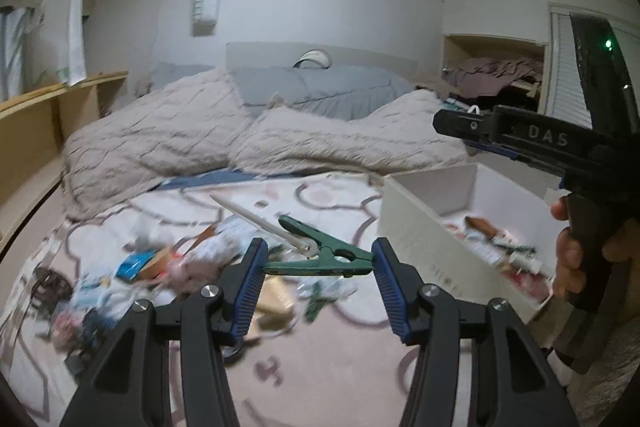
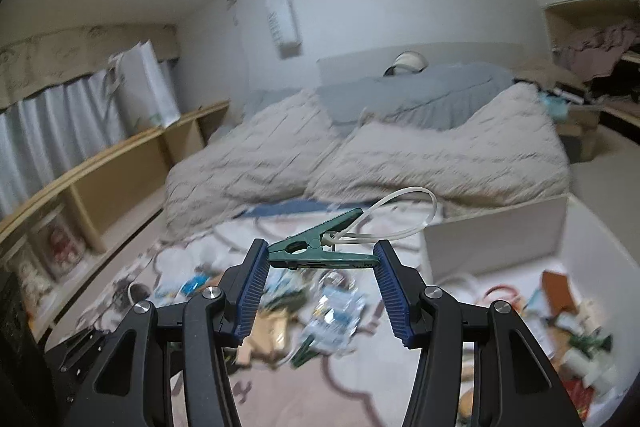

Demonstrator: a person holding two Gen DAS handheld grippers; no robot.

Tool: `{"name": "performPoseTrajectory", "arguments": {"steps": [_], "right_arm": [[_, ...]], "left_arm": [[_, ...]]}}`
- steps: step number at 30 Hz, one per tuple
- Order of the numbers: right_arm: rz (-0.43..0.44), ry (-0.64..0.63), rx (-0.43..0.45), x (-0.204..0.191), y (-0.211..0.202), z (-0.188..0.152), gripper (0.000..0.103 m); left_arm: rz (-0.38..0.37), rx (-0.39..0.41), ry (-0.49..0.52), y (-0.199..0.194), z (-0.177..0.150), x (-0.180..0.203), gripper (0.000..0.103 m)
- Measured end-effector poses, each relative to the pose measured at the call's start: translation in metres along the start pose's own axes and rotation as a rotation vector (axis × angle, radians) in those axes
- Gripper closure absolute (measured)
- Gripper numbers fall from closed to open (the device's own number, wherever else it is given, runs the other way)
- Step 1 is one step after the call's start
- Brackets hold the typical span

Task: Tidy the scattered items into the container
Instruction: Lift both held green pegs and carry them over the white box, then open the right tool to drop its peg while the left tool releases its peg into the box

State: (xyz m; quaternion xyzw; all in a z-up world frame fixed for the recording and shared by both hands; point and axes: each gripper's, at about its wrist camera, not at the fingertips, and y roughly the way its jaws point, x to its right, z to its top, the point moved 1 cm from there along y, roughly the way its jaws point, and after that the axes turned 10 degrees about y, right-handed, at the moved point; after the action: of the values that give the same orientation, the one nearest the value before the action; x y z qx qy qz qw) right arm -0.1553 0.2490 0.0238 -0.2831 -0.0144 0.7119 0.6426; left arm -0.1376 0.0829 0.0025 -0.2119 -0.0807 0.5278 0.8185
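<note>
My left gripper [image 1: 319,261] is shut on a green clip [image 1: 320,254] that spans its blue pads, held above the rug; a white strap runs off the clip up and left. My right gripper [image 2: 322,259] is shut on another green clip [image 2: 316,245] with a white loop [image 2: 404,211] tied to it. In the left wrist view the white container [image 1: 424,211] stands at the right with several items inside, and the right gripper's black body [image 1: 520,139], held by a hand [image 1: 568,255], hovers over it. Scattered items [image 1: 160,263] lie on the rug below and left. The container's wall [image 2: 496,239] shows right of the right gripper.
A bed with a beige quilt [image 1: 248,131] fills the background. Low wooden shelves [image 1: 48,119] run along the left wall. More loose packets and wrappers [image 2: 332,307] lie on the patterned rug [image 1: 340,359]. An open closet with clothes [image 1: 496,75] is at the far right.
</note>
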Motion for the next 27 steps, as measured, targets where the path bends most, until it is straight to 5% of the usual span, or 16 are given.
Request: {"name": "performPoseTrajectory", "arguments": {"steps": [18, 27], "right_arm": [[-0.429, 0.171, -0.057, 0.146, -0.024, -0.001, 0.049], [-0.452, 0.170, -0.147, 0.163, -0.020, -0.019, 0.049]], "left_arm": [[-0.204, 0.031, 0.109, 0.054, 0.066, 0.112, 0.050], [-0.249, -0.046, 0.131, 0.086, 0.076, 0.152, 0.050]]}}
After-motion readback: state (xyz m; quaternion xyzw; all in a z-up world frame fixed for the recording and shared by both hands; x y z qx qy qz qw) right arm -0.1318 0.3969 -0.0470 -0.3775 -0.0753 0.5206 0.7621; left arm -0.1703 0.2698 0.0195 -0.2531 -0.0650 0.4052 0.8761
